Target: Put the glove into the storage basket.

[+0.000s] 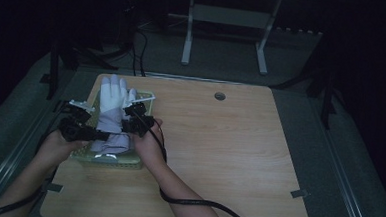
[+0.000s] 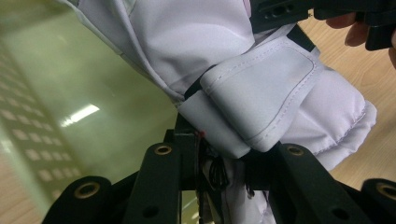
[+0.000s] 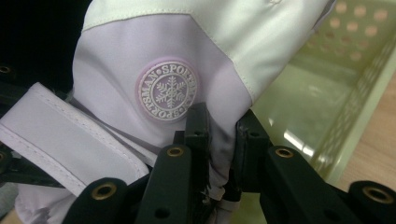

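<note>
A white and pale lilac ski glove (image 1: 111, 115) hangs over a pale green perforated basket (image 1: 109, 160) at the table's left, its fingers pointing away from me. My left gripper (image 1: 95, 133) is shut on the glove's cuff from the left; in the left gripper view the cuff fabric (image 2: 261, 98) bunches between the jaws. My right gripper (image 1: 128, 128) is shut on the cuff from the right. In the right gripper view its jaws pinch the lilac cloth just under a round snowflake badge (image 3: 167, 91). A wrist strap (image 3: 70, 135) crosses the cuff.
The basket's floor (image 2: 70, 84) lies under the glove, and its holed wall (image 3: 359, 60) shows beyond it. The wooden table (image 1: 229, 140) stretches bare to the right, with a round hole (image 1: 219, 96) near its far edge. Cables trail from both grippers.
</note>
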Demonstrator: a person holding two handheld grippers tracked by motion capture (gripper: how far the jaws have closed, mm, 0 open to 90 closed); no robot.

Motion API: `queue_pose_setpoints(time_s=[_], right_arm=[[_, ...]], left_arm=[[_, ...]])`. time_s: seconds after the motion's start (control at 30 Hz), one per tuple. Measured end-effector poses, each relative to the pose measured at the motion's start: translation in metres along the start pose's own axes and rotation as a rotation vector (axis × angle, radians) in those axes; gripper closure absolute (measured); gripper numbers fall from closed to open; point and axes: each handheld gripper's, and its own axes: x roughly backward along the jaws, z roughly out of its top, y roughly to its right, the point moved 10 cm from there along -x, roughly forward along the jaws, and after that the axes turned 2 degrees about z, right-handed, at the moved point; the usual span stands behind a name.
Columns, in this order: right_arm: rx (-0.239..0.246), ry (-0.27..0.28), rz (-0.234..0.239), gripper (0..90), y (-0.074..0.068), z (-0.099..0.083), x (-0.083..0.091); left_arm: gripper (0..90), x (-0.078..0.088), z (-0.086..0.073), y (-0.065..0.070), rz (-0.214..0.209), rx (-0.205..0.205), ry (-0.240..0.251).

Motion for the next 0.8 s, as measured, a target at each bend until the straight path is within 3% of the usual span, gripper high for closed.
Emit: queue_pose_setpoints(time_s=[0.17,0.33,0.47,0.7,0.8], right_arm=[[-0.019,-0.07,-0.029,78.1,0.009,-0.015,-0.017],[-0.028,-0.124,-0.064,76.6,0.016,-0.024,-0.028],[-0.005,-0.167,-0.096,69.4,0.016,-0.024,-0.031],[0.047,-0.16,-0.101,49.8,0.016,-0.022,-0.031],[0.045,-0.152,-0.064,47.2,0.012,-0.021,-0.029]], left_arm=[[72.0,-0.025,-0.01,-0.007,-0.031,0.058,-0.052],[71.8,-0.038,-0.014,-0.012,-0.04,0.091,-0.094],[71.6,-0.042,-0.017,-0.018,-0.016,0.119,-0.134],[70.2,-0.055,-0.022,-0.021,0.002,0.149,-0.207],[67.1,-0.057,-0.022,-0.021,0.037,0.151,-0.24]])
